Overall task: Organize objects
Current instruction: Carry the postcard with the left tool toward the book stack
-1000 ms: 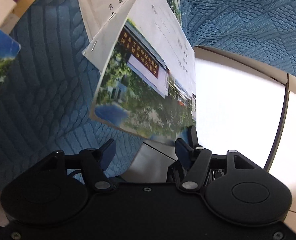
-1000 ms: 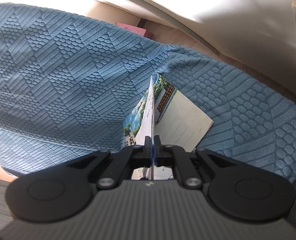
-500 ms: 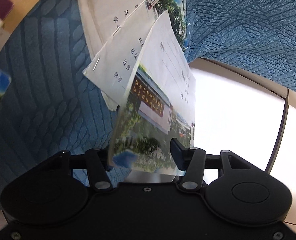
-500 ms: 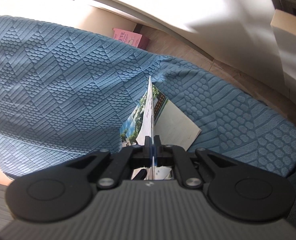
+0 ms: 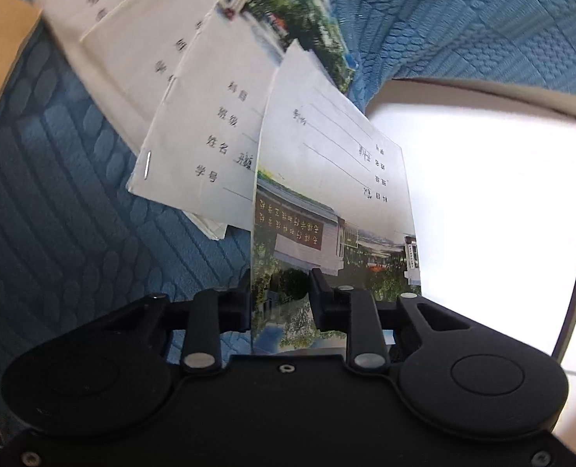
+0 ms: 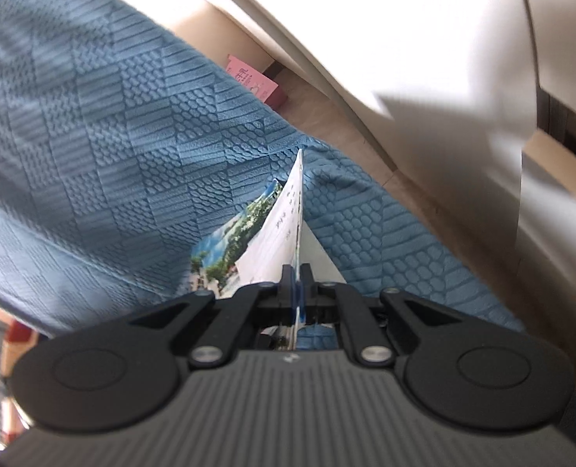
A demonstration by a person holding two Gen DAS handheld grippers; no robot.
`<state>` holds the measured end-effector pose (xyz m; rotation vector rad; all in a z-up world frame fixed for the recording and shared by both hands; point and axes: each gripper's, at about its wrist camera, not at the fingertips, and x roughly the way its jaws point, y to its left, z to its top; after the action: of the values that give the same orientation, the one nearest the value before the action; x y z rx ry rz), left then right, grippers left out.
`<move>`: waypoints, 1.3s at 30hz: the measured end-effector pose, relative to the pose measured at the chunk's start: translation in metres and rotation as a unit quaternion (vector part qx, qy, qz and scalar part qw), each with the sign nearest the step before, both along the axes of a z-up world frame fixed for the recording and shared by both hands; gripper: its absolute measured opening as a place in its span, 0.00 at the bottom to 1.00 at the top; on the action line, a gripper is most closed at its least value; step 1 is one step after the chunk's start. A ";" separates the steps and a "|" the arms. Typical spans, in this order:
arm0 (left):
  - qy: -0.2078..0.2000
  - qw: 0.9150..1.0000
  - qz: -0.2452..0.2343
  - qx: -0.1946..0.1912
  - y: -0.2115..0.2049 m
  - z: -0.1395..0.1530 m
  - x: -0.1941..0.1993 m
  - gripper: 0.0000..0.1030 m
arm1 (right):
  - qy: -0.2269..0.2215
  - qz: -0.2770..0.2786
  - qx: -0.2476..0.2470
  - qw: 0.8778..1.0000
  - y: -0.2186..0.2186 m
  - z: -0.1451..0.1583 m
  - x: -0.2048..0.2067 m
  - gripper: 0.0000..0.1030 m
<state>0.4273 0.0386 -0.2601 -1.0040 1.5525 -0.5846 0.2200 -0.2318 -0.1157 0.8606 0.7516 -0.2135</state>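
Since a second ago the left gripper (image 5: 279,292) has been closing its jaws around the lifted booklet (image 5: 326,202); a gap still shows at 1 finger, so they stand narrow, not clamped. Seen edge-on, the right gripper (image 6: 296,276) stays pinched tight on that booklet (image 6: 292,210). Beyond, more stapled booklets (image 5: 194,116) lie fanned on the blue quilted cover (image 5: 54,179).

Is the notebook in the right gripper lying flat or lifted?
Lifted. The right gripper is shut on the notebook, which stands on edge above the blue blanket.
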 end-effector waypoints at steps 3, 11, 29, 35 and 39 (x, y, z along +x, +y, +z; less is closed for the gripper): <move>-0.026 0.999 -0.010 0.018 -0.002 0.011 -0.002 0.16 | 0.002 0.012 -0.027 1.000 0.006 0.001 0.000 0.04; -0.081 0.994 -0.026 0.062 -0.004 0.038 -0.005 0.09 | 0.008 0.033 -0.059 0.998 0.018 0.000 -0.006 0.04; -0.165 0.980 -0.031 0.105 0.026 0.091 -0.049 0.07 | -0.018 0.076 -0.090 0.993 0.048 0.014 -0.035 0.04; -0.186 0.977 -0.022 0.101 0.051 0.116 -0.064 0.07 | -0.034 0.086 -0.103 0.990 0.072 0.035 -0.046 0.04; -0.188 0.976 -0.019 0.112 0.068 0.137 -0.075 0.07 | -0.044 0.091 -0.102 0.990 0.091 0.051 -0.054 0.04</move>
<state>0.3526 0.1062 -0.1228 -0.6510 1.2689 -0.5741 0.1657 -0.1408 -0.0645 0.5994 0.7068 -0.0871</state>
